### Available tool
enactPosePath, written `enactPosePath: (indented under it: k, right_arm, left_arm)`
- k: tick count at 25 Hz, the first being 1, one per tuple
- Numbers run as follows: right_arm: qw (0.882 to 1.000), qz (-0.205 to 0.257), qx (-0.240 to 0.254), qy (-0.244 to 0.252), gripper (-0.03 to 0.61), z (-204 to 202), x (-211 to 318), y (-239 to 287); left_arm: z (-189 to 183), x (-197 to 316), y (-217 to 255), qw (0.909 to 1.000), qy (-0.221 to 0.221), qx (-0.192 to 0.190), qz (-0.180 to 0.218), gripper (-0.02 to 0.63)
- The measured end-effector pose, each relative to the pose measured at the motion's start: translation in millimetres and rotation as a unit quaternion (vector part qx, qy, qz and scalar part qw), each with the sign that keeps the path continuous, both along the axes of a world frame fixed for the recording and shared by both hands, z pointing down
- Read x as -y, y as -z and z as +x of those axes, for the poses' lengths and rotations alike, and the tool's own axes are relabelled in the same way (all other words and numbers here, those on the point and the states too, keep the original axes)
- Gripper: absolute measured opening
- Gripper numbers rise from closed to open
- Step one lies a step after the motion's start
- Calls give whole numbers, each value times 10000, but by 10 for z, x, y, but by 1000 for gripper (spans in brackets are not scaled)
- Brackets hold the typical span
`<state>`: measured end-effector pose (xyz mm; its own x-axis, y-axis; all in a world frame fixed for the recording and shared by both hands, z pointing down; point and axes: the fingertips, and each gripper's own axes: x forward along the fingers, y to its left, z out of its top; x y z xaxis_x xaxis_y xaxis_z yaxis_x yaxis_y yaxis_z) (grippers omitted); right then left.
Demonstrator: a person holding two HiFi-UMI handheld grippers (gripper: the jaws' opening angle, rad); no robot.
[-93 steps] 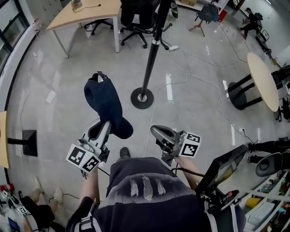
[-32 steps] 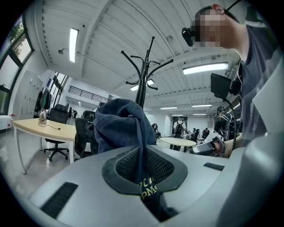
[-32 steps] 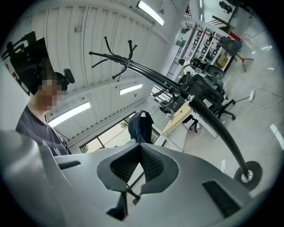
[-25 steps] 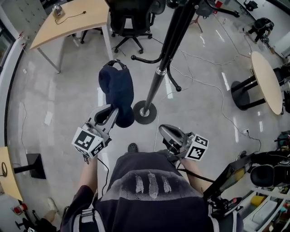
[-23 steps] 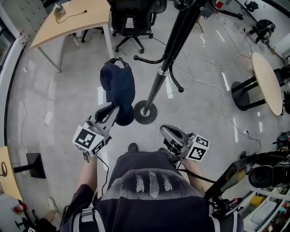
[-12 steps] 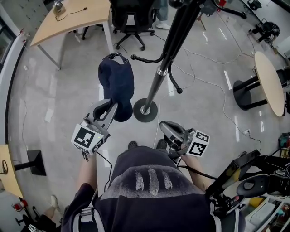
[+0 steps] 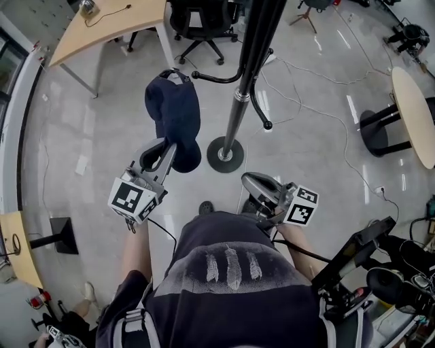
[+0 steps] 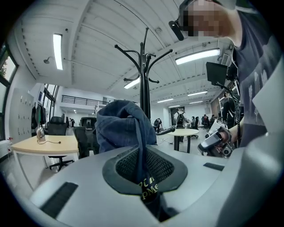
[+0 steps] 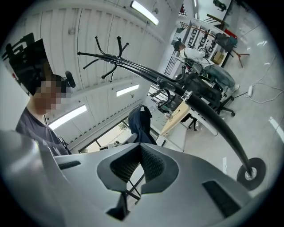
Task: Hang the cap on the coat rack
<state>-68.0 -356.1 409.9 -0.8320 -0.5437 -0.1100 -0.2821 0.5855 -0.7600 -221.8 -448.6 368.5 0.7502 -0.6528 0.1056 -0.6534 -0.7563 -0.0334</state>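
A dark blue cap hangs up from my left gripper, which is shut on its brim edge. In the left gripper view the cap bulges above the pinched pads, with the black coat rack and its curved hooks rising right behind it. From the head view the rack's pole stands just right of the cap, a low hook reaching toward it. My right gripper is held low near my body, shut and empty. Its own view shows the cap and the rack pole.
The rack's round base sits on the grey floor ahead of my feet. A wooden desk and an office chair stand behind it. A round table is at the right, and cables trail over the floor.
I have come closer to the coat rack since the oldest frame. The cap in my left gripper now sits higher and beside the pole's low hook. The right gripper has barely moved.
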Motion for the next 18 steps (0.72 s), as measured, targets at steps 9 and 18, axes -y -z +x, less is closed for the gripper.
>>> enactPosePath:
  k: [9, 18]
  right_arm:
    - [10000, 11, 48, -26, 5, -17, 28, -17]
    - [10000, 11, 41, -75, 4, -70, 16, -20]
  left_arm:
    - [-5, 133, 8, 9998, -34, 188, 95, 38]
    - [-16, 167, -63, 9996, -204, 190, 45, 38]
